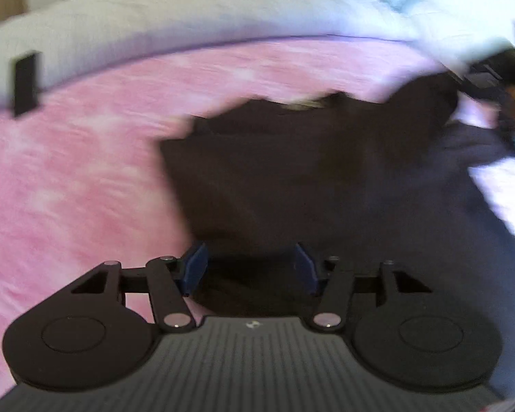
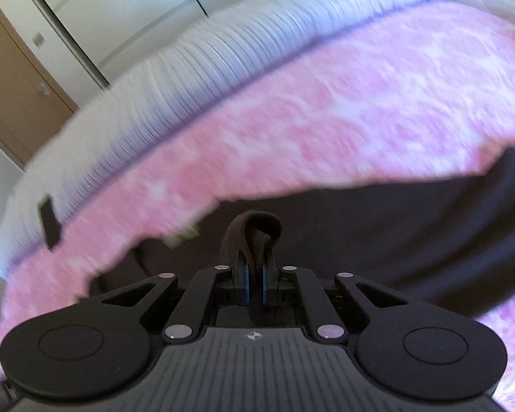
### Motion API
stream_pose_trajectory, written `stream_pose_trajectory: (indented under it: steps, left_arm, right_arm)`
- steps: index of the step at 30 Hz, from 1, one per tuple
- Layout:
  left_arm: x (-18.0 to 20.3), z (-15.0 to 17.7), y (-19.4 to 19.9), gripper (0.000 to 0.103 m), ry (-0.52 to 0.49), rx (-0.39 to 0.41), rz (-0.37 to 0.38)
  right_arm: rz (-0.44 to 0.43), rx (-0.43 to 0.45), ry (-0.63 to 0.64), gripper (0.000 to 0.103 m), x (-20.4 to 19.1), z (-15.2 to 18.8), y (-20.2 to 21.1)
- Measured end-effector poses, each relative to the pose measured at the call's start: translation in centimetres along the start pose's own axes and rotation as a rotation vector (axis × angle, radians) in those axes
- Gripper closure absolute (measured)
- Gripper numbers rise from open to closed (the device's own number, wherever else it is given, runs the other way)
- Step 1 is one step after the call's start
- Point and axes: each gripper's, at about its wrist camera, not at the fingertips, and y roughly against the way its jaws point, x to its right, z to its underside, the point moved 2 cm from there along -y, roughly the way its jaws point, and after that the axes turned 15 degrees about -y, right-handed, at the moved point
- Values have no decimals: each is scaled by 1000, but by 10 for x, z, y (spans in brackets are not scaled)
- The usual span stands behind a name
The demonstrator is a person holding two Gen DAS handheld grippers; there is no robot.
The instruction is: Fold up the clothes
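The right tool (image 2: 255, 283) pinches a fold of the dark brown cloth garment (image 2: 377, 226), which lies ahead on the fuzzy pink blanket (image 2: 292, 120). The left tool (image 1: 249, 269) is wide open just above the same garment (image 1: 292, 178), holding nothing.

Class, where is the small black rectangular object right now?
The black rectangular object sits far left in both wrist views, straddling the seam between the pink blanket and white bedding.

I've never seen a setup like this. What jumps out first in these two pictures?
The fluffy pink blanket fills most of both views, with a dark garment spread over it. In the right wrist view, the right gripper pinches a bunched fold of that garment between closed blue pads. The left gripper hangs open over the cloth.
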Motion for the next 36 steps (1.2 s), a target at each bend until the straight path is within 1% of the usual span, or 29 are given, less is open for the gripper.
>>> stream_pose_trajectory:
  steps: [1,2,4,6,7,8,9,10,12,13,14,15,17,19,20,22,23,24,25,27,29,31,33,34,35,36]
  left_arm:
    - [16,1,-2,52,-14,5,46]
    - [32,-1,-10,52,-51,3,76]
    - [49,-7,-33,50,-104,3,66]
    - [50,-14,-57,49,-131,-1,16]
    - [46,-18,-67,48,-138,-3,-20]
    - [40,-21,-75,48,-142,-6,-70]
    - [31,-24,-78,48,-138,-2,-136]
    - [17,-25,-80,49,-127,1,-227]
    - [-7,-26,-79,51,-118,-18,-374]
    - [-15,-25,-77,54,-118,-19,-409]
    - [-22,-23,-77,55,-121,-27,-419]
    - [-27,-21,-76,59,-124,-38,-426]
    - [-29,-15,-79,59,-133,-71,-405]
    - [-23,-10,-79,51,-142,-80,-372]
    - [-20,-7,-79,50,-150,-85,-355]
    - [-7,-2,-74,45,-196,-91,-325]
    - [-1,0,-69,43,-211,-88,-308]
    - [6,2,-63,38,-226,-85,-291]
    - [13,6,-55,35,-245,-85,-274]
    - [22,14,-39,33,-263,-80,-242]
    - [28,21,-16,33,-253,-33,-214]
    - [27,22,6,33,-214,39,-236]
    - [19,20,20,33,-159,81,-299]
    - [13,19,21,32,-125,88,-326]
    - [5,17,17,32,-91,81,-337]
    - [-3,15,13,31,-56,74,-348]
  right_arm:
    - [-37,8,-10,96,-13,-5,6]
    - [-65,16,-14,96,-26,-11,11]
    - [-130,27,-23,96,-51,-21,24]
    - [-192,44,-1,96,-77,-30,39]
    - [-216,59,21,96,-90,-34,48]
    - [-232,82,48,96,-99,-38,58]
    - [-247,106,75,96,-108,-42,68]
    - [-263,130,102,96,-117,-46,78]
    - [-282,178,157,96,-132,-53,97]
    - [-261,191,179,96,-129,-53,98]
    - [-229,184,182,97,-121,-50,93]
    - [-198,176,185,97,-112,-48,89]
    - [-136,156,183,97,-93,-43,78]
    - [-81,120,147,97,-70,-34,64]
    - [-53,101,129,97,-59,-30,56]
    - [3,65,93,97,-36,-21,42]
    - [30,46,75,97,-24,-17,35]
    - [58,28,57,97,-13,-13,28]
    - [77,14,45,97,-4,-10,23]
    - [80,0,42,97,3,-9,22]
    - [65,-19,36,96,2,-10,21]
    - [20,-23,68,96,-9,-12,23]
    - [-65,29,150,96,-19,-14,40]
    - [-103,69,194,97,-24,-14,48]
    - [-123,98,220,97,-25,-14,54]
    - [-103,97,209,97,-16,-11,51]
